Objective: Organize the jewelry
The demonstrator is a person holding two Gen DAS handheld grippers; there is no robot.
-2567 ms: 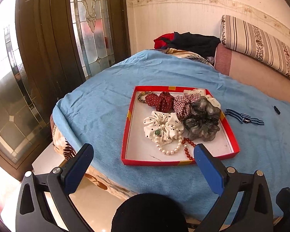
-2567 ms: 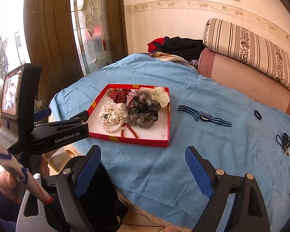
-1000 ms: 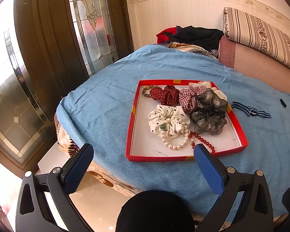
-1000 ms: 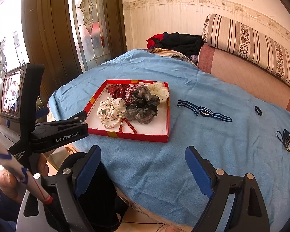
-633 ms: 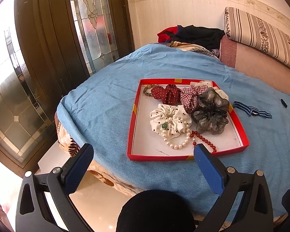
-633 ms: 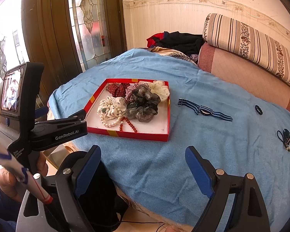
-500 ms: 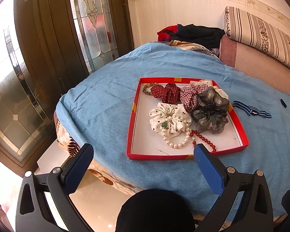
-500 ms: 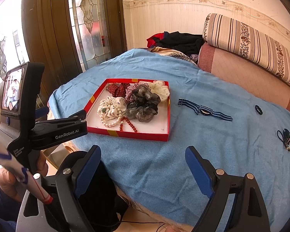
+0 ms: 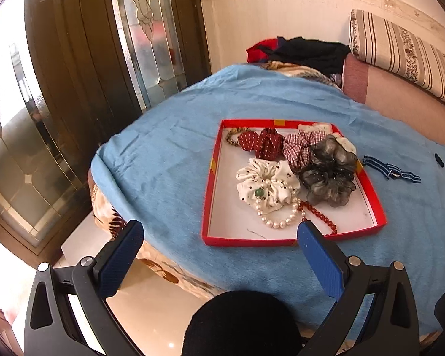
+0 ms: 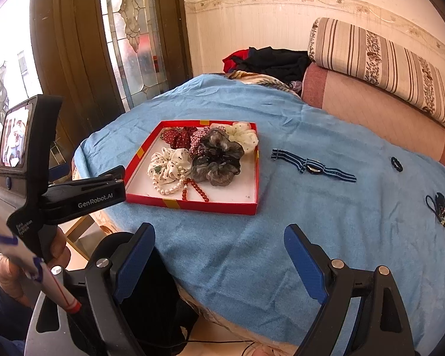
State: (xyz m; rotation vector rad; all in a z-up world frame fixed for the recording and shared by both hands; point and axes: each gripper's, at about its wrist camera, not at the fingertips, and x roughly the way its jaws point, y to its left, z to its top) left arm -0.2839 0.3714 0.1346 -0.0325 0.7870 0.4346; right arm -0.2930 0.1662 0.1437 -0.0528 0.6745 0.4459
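Observation:
A shallow red tray (image 9: pixel 210 178) (image 10: pixel 192 204) rests on the blue blanket. It holds several scrunchies: white dotted (image 9: pixel 267 184), grey sheer (image 9: pixel 329 172) (image 10: pixel 216 157), dark red (image 9: pixel 261 144), plus a pearl bracelet (image 9: pixel 279 222) and red beads (image 9: pixel 320 218). A blue striped watch strap (image 10: pixel 311 166) (image 9: pixel 391 173) lies on the blanket right of the tray. My left gripper (image 9: pixel 219 240) hangs open just short of the tray's near edge. My right gripper (image 10: pixel 219 243) is open over the blanket's near side, holding nothing.
A small black ring (image 10: pixel 397 163) and a dark hair tie with a charm (image 10: pixel 439 204) lie far right on the blanket. A striped bolster (image 10: pixel 385 65) and piled clothes (image 10: pixel 270 59) sit behind. A glass door (image 9: pixel 59 89) stands left. The bed edge drops to the floor.
Both views have barely shifted over the last second; the tray sits slightly higher in the left wrist view than 2.6 s ago. Both grippers stayed open and empty.

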